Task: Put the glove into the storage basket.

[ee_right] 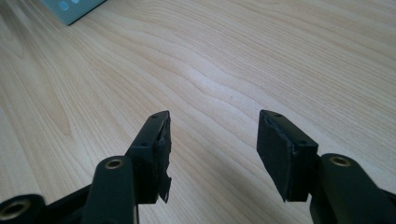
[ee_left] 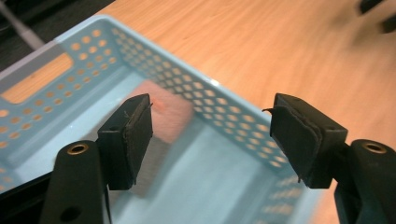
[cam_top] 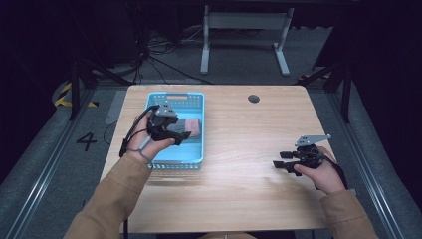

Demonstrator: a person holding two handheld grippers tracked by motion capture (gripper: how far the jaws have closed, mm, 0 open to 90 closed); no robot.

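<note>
1. The pale wooden table [cam_top: 239, 149] carries a perforated light-blue plastic basket [cam_top: 195, 102] near its far left corner.
2. A pink-and-grey folded cloth [cam_top: 191, 127] lies inside against the basket's right wall.
3. The left gripper [cam_top: 171, 130] hovers above the cloth, jaws spread and empty.
4. The right gripper [cam_top: 284, 160] sits near the right edge, jaws spread over bare wood.

A light blue plastic basket [cam_top: 175, 162] with rows of small round holes in its walls sits on a pale wooden table [cam_top: 249, 144] with soft brown grain lines, and inside it lies a pink and grey cloth-like item [cam_top: 190, 127]. The left gripper [ee_left: 212, 135] and right gripper [ee_right: 212, 154] are black, with matt black pads and brass-coloured rivets, and the right one has a grey plate on top. The person's sleeves [cam_top: 117, 194] are tan, the floor is dark grey, and yellow and black stripes mark it at the left.
</note>
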